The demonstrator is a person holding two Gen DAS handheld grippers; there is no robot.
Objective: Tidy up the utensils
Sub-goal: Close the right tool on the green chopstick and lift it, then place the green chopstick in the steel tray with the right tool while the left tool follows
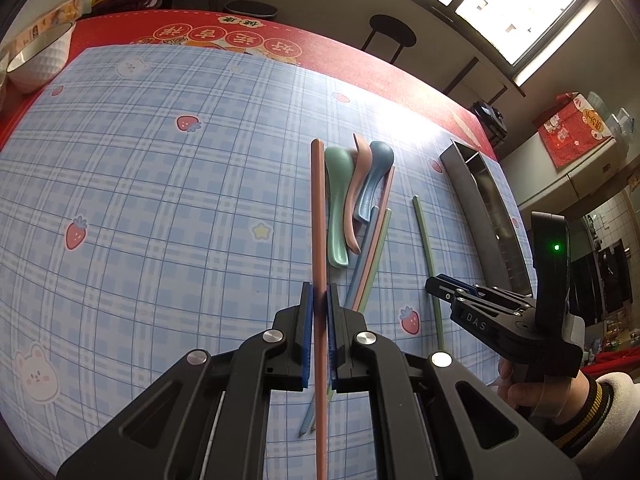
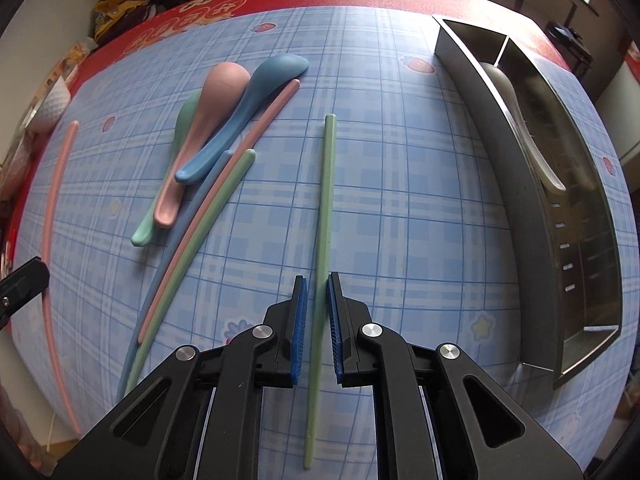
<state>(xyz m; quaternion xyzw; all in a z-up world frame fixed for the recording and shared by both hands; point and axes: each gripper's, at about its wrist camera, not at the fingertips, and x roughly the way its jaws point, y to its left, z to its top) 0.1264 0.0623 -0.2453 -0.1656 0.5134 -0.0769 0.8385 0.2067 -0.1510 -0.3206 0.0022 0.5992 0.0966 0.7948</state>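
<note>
Left wrist view: left gripper [image 1: 319,300] up front, blue pads pinched tight on pink chopstick [image 1: 318,216], stick raised off blue plaid mat [image 1: 160,200]. Beyond it, pile of green spoon [image 1: 338,200], pink spoon [image 1: 356,184], blue spoon [image 1: 374,178]. Metal organizer tray [image 1: 486,204] far right

Right wrist view: right gripper [image 2: 317,300] jaws slightly parted, straddling green chopstick [image 2: 325,216] lying flat on mat, pads not quite touching it. White spoon [image 2: 520,128] already in tray, spoon pile off to left
</note>
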